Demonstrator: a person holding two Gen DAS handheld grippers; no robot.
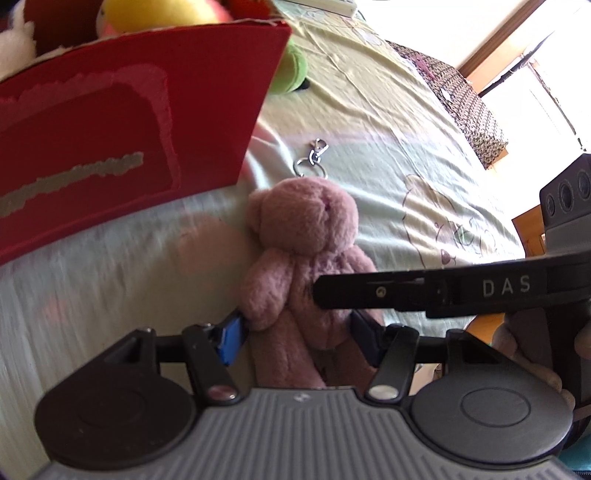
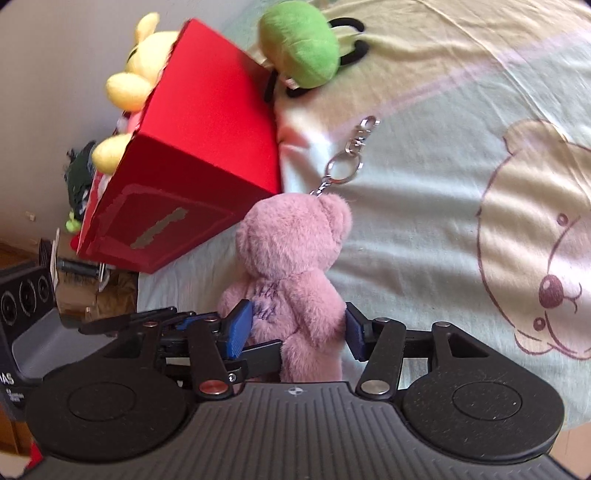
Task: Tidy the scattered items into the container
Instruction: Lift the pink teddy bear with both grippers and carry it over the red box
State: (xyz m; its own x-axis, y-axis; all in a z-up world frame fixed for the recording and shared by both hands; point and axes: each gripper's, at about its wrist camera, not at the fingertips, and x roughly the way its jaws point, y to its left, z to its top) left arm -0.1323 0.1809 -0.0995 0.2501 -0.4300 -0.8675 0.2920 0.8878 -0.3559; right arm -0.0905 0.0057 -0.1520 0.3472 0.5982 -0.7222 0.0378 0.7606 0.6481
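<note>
A pink teddy bear lies on a bed sheet, its lower body between the blue pads of both claws: the right claw stands around the bear's waist, its left pad against the fur and its right pad just beside the other flank, so whether it truly grips cannot be told; the left claw brackets the bear's legs from another side, its pads touching or nearly touching the plush, and its hold is likewise unclear. In the left wrist view one black finger of the right claw crosses in front of the bear's belly. A metal keyring and clasp trails from the bear's head across the sheet. The sheet is pale green and cream, wrinkled, printed with a cartoon bear face. Just beyond the bear's head stands a red cardboard box, near the bed's edge, with yellow plush toys poking out of it. A green plush toy lies on the sheet just behind the box. Farther off, a dark patterned cushion sits at the bed's far edge under a bright window.
</note>
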